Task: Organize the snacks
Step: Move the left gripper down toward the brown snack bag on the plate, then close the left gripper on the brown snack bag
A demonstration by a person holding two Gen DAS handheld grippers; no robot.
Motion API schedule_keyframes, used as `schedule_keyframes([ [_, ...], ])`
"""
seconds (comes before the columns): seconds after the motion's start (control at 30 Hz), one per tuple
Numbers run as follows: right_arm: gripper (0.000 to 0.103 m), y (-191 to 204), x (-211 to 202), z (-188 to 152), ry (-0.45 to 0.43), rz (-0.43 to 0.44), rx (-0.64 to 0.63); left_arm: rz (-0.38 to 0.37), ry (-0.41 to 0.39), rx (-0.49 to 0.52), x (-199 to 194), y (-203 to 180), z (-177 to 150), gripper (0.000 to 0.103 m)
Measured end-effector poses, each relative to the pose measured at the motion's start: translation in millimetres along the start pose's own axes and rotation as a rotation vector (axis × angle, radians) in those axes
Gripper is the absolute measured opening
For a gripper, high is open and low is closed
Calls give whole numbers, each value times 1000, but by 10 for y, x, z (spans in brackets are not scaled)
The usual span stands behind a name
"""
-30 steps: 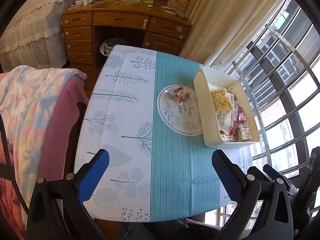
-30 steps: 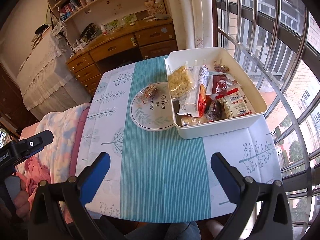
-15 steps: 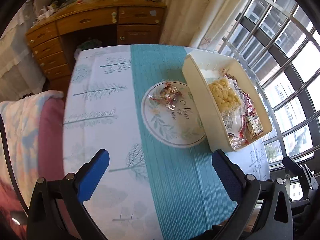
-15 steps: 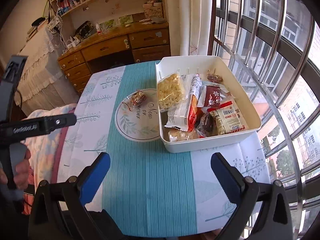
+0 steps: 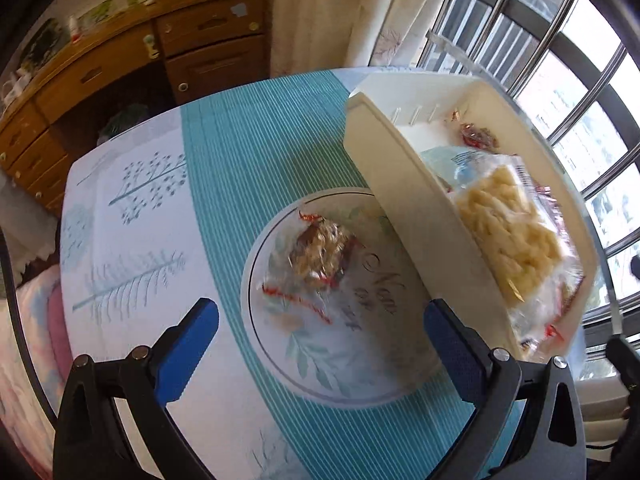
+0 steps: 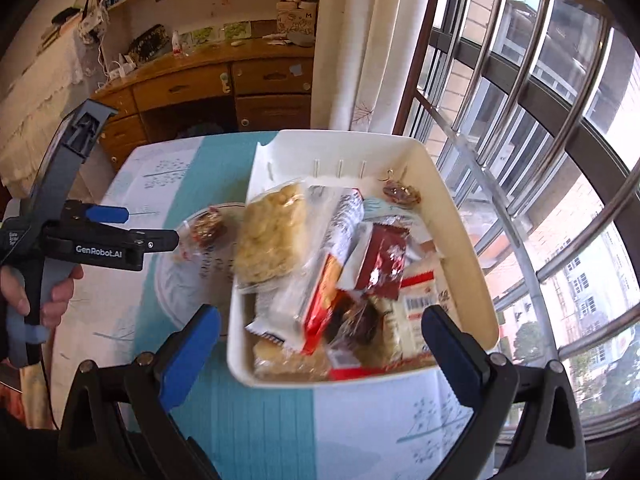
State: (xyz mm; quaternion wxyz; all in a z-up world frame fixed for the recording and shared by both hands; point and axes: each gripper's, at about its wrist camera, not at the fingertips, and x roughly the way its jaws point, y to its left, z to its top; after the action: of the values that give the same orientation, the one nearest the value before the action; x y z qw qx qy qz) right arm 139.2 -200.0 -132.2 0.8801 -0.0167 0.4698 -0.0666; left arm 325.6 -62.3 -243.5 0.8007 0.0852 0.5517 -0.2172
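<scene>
While our left gripper (image 5: 320, 344) hangs wide open and empty over the plate (image 5: 360, 384), we see one wrapped snack (image 5: 320, 250) lying on this plate. Our right gripper (image 6: 320, 342), also wide and empty, hovers above the one white bin (image 6: 452, 208). Inside we count one yellow puffed bag (image 6: 270, 240), one dark red packet (image 6: 382, 262), one small candy (image 6: 401, 193); the others overlap.

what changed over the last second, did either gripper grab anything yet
Both grippers moved in closer: the left gripper now hangs open over the plate and its wrapped candy, the right gripper open over the white bin. Nothing grabbed. Plate, candy and bin have not shifted.
</scene>
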Motion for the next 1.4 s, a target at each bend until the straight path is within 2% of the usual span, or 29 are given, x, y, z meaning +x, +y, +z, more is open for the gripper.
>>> schedule_keyframes([
  [0.27,101,-164,275,95,25,-17,4,2,39,76,614,45,343,102],
  [0.5,101,-263,410,115,54,-18,11,-22,52,90,930,67,535,101],
  [0.67,101,-310,462,126,60,-12,17,-52,56,74,1028,66,589,89],
  [0.77,101,-333,482,117,64,-7,25,-66,42,82,1048,27,602,78],
  [0.87,101,-359,502,110,68,-4,32,-41,21,105,1041,-37,599,66],
  [0.93,101,-376,502,108,68,-4,39,-10,7,111,1035,-62,605,49],
  [1.13,101,-405,501,103,64,5,42,30,-12,70,1041,19,628,24],
  [1.2,101,-409,502,100,62,9,43,33,-13,55,1041,44,633,20],
  [1.4,101,-418,465,89,51,21,36,25,-21,11,946,163,605,20],
])
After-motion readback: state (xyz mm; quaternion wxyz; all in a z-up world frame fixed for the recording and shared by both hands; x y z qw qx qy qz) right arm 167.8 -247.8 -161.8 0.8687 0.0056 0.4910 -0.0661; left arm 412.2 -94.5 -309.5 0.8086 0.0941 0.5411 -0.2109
